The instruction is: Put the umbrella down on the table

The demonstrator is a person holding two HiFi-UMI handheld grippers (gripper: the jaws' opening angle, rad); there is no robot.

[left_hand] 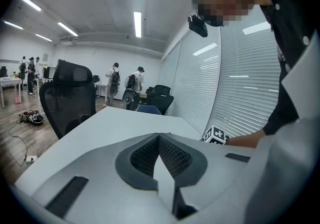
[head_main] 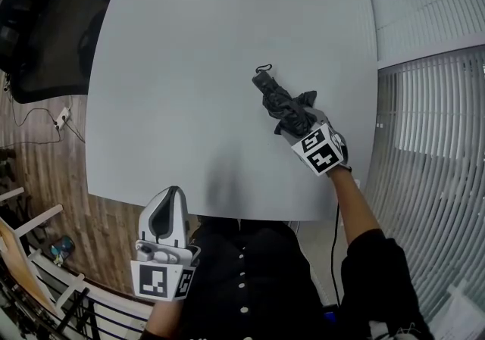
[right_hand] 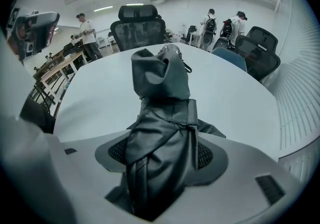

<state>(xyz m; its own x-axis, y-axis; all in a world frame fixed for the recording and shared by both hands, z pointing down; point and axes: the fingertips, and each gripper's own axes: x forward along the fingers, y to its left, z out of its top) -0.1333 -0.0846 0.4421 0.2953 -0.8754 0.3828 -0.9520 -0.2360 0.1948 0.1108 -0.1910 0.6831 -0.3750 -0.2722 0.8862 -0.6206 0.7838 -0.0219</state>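
Open office, white walls, strip lights overhead.
Wood floor, black mesh chair, white blinds along one side, people standing far back.

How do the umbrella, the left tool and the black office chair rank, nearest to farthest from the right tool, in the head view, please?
1. Umbrella: clamped in the right tool, right of centre.
2. Left tool: lower left, at the table's near edge.
3. Black office chair: top left, past the table.

pale grey table, rounded corners; folded dark umbrella over right part, contact unclear.
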